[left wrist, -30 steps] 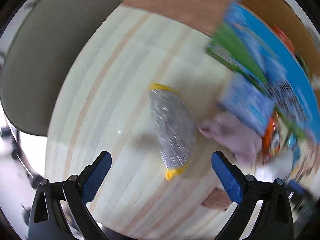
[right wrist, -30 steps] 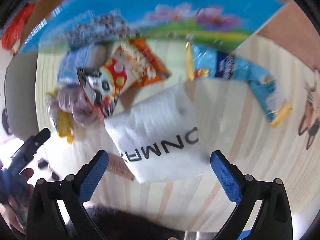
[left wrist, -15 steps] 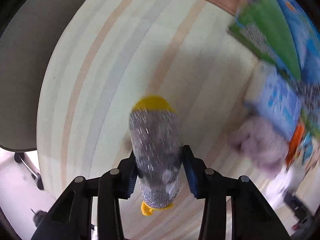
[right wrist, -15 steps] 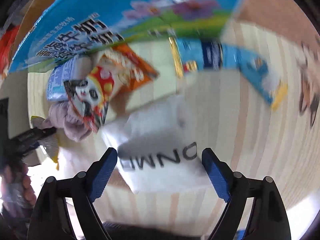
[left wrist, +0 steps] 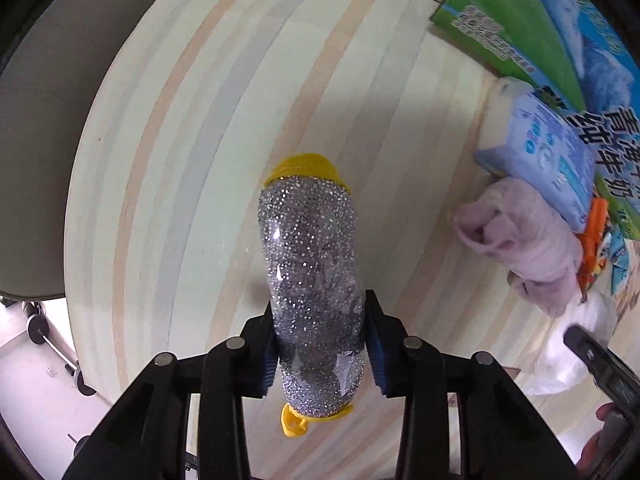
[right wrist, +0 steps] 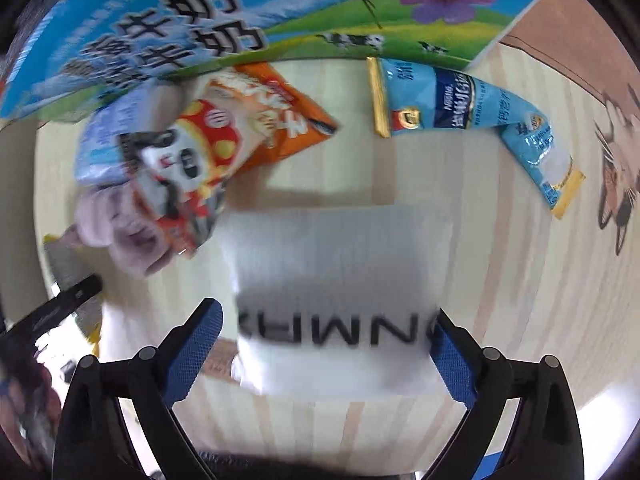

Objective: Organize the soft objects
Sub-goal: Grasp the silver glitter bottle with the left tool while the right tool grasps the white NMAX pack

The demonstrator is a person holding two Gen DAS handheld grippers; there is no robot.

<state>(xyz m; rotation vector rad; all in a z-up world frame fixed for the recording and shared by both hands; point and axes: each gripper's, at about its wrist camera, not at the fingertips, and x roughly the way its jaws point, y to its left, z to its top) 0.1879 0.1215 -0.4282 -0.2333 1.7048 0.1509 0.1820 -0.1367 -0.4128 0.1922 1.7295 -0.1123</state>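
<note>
A striped table (left wrist: 168, 160) is covered at one side by a milk carton (right wrist: 240, 12). A white packet (right wrist: 336, 280) is straddled by the parted right gripper (right wrist: 326, 336). A silver glitter pouch (left wrist: 312, 280) is clamped by the left gripper (left wrist: 320, 344), above the table.

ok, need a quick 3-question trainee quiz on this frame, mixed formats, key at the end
1. True or false: the left gripper is shut on the silver glitter pouch.
2. Multiple choice: the right gripper straddles which item? A) the white bag B) the orange snack packet C) the blue sachet strip
3. Fill in: the pink cloth lies to the ____ of the pouch in the left wrist view.

Key: 1 true; 2 A; 3 right
</note>
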